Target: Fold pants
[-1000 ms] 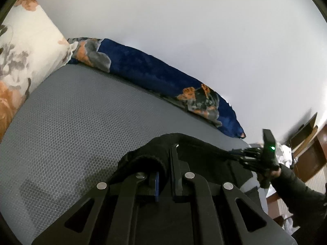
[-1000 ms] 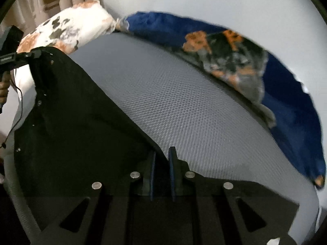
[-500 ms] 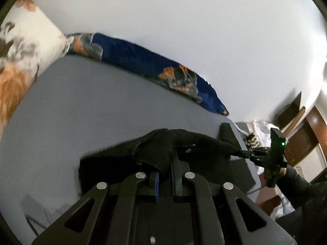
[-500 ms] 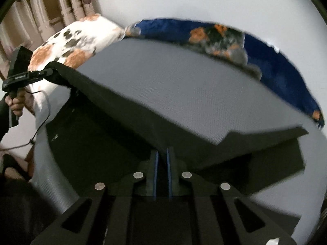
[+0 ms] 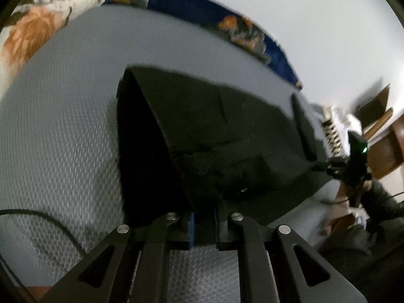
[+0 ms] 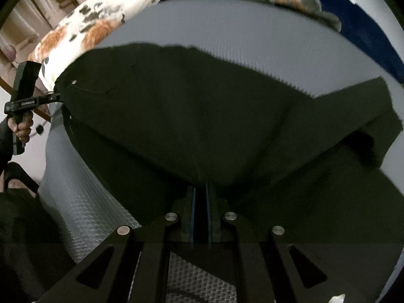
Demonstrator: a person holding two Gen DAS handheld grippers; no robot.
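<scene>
Pants: the black pants (image 6: 202,116) are hanging stretched between the two grippers above the grey mattress (image 5: 63,126), with the far part draping down onto it.
Left gripper: the left gripper (image 5: 205,223) is pinching one corner of the black cloth between its fingers, jaws drawn in on the fabric.
Right gripper: the right gripper (image 6: 200,217) is gripping the other corner, its blue-edged pads nearly together with cloth running between them.
Cross view: each gripper is showing in the other's camera, at the far end of the held edge, and a hand (image 6: 21,127) is wrapping the left handle.
Surroundings: a floral pillow (image 6: 83,25) and a blue blanket (image 5: 252,38) are lying along the far side of the mattress, well clear of the cloth.
Done: the garment is looking already doubled, since one flap (image 6: 366,116) is lying under the raised layer.
Left: the held edge is not yet lying flat, so I judge the fold as midway; laying it down, smoothing and perhaps one more fold are remaining.
Risk: the slack middle is sagging and may crease when lowered.
</scene>
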